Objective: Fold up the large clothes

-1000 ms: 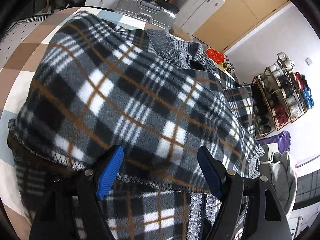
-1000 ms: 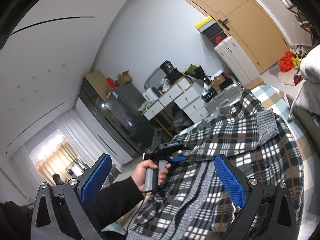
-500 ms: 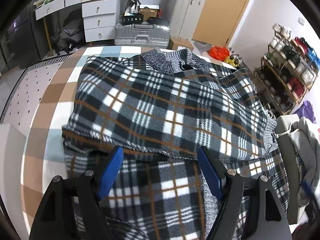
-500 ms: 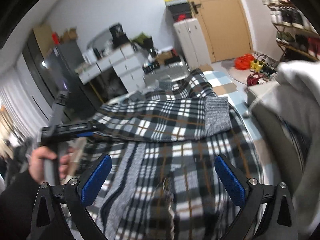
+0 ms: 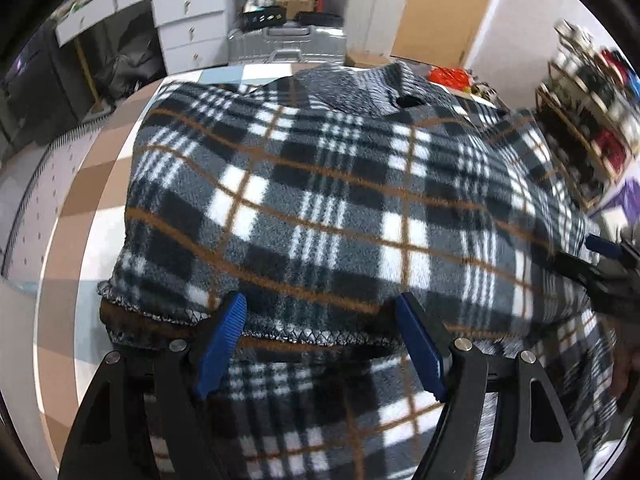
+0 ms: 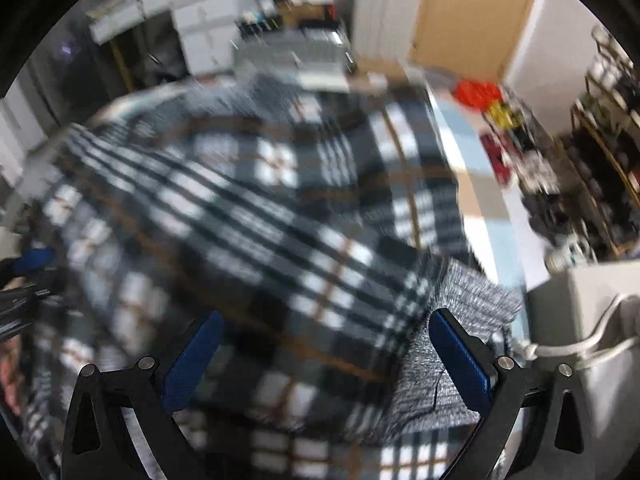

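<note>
A lived-in home bedroom: a white chest of drawers (image 5: pixel 188 20) stands by the wall, a ribbed silver hard-shell suitcase (image 5: pixel 286 44) sits beside it, a tan wooden wardrobe door (image 5: pixel 436 8) behind, and an open shoe rack (image 5: pixel 588 120) crowded with shoes.

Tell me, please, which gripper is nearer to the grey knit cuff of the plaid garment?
Right. The right gripper hangs just over the grey knit cuff, one pad beside it. The left gripper is at the folded plaid hem, away from it.

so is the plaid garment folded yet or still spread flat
Partly folded: the plaid garment has one layer doubled over another, its stitched edge lying across the plaid beneath, just ahead of the open left hand-held gripper.
</note>
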`<state>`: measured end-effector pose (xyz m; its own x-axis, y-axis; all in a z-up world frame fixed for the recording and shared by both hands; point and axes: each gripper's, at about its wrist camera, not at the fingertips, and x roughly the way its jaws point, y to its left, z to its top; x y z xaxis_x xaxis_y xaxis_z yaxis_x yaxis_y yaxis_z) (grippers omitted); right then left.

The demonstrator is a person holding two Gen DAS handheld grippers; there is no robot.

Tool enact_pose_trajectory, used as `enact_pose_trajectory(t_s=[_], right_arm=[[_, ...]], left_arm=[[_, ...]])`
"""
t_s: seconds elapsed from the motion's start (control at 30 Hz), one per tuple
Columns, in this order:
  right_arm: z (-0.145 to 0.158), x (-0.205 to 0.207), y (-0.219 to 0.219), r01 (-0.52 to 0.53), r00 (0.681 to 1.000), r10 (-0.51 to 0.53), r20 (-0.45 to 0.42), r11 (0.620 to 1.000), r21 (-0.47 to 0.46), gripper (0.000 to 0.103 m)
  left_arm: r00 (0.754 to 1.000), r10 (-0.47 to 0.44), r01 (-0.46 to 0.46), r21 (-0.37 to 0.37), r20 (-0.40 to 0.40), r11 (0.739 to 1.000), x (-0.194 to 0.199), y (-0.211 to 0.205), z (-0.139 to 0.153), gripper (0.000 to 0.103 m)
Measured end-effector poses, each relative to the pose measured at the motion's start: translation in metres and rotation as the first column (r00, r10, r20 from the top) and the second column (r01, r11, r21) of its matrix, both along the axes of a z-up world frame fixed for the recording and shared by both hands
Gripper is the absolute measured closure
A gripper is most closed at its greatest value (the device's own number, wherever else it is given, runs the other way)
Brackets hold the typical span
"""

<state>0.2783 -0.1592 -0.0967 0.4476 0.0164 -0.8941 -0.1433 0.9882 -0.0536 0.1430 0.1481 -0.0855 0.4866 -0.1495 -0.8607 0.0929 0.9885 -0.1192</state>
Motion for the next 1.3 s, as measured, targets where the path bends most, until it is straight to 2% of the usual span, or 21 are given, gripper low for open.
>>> enact_pose_trajectory(t_s=[0.03, 0.07, 0.1, 0.27, 0.33, 0.6, 0.8, 0.9, 0.93, 1.07, 1.2, 1.27, 1.3], right_arm=[[-0.013, 0.005, -0.004, 0.017, 0.998, -0.018, -0.053, 1.0, -0.009, 0.0], [-0.02, 0.006, -0.009, 0.025, 0.996, -0.023, -0.083, 0.999, 0.023, 0.0], [-0.017, 0.005, -0.013, 0.03, 0.998, -0.027, -0.061, 0.998, 0.048, 0.0], [-0.007, -0.029, -0.023, 0.008, 0.995, 0.0, -0.095, 0.996, 0.089, 0.0], [0.005, -0.055, -0.028, -0.008, 0.998, 0.017, -0.065, 0.991, 0.133, 0.0], [0.053, -0.163, -0.04, -0.028, 0.999, 0.019, 0.028, 0.936, 0.351, 0.0], [0.095, -0.213, -0.017, -0.114, 0.987, 0.059, 0.148, 0.908, 0.403, 0.0], [0.113, -0.225, -0.005, -0.148, 0.975, 0.06, 0.216, 0.896, 0.419, 0.0], [0.119, -0.231, -0.002, -0.157, 0.968, 0.053, 0.244, 0.891, 0.427, 0.0], [0.131, -0.235, 0.005, -0.178, 0.957, 0.039, 0.288, 0.862, 0.475, 0.0], [0.112, -0.222, 0.008, -0.144, 0.961, -0.007, 0.277, 0.842, 0.521, 0.0], [0.098, -0.215, 0.007, -0.127, 0.966, -0.019, 0.258, 0.833, 0.538, 0.0], [0.092, -0.214, 0.006, -0.123, 0.968, -0.019, 0.249, 0.832, 0.541, 0.0]], left_arm=[[1.0, -0.015, 0.015, 0.013, 0.007, 1.0, -0.002, -0.002, 0.0, 0.03], [1.0, -0.03, 0.03, 0.026, 0.009, 0.999, -0.004, -0.003, 0.0, 0.03], [0.999, -0.041, 0.041, 0.033, 0.015, 0.999, -0.007, -0.004, 0.002, 0.03], [0.999, -0.03, 0.03, -0.016, 0.034, 0.999, -0.028, 0.001, 0.022, 0.03], [0.998, -0.021, 0.023, -0.049, 0.052, 0.999, -0.04, 0.002, 0.032, 0.03], [0.992, -0.045, 0.048, -0.023, 0.114, 0.999, -0.097, -0.008, 0.066, 0.03], [0.991, -0.01, 0.013, -0.018, 0.133, 1.0, -0.132, -0.009, 0.089, 0.03], [0.988, 0.006, -0.006, 0.0, 0.156, 1.0, -0.143, -0.008, 0.105, 0.019], [0.986, 0.012, -0.014, 0.007, 0.169, 1.0, -0.145, -0.009, 0.11, 0.019], [0.983, 0.01, -0.013, 0.014, 0.184, 1.0, -0.136, -0.008, 0.13, 0.019], [0.989, 0.039, -0.039, -0.004, 0.143, 0.999, -0.099, -0.004, 0.143, 0.018], [0.994, 0.046, -0.046, 0.001, 0.095, 0.999, -0.072, -0.004, 0.143, 0.002], [0.997, 0.05, -0.05, 0.003, 0.061, 0.999, -0.052, -0.004, 0.141, 0.001]])
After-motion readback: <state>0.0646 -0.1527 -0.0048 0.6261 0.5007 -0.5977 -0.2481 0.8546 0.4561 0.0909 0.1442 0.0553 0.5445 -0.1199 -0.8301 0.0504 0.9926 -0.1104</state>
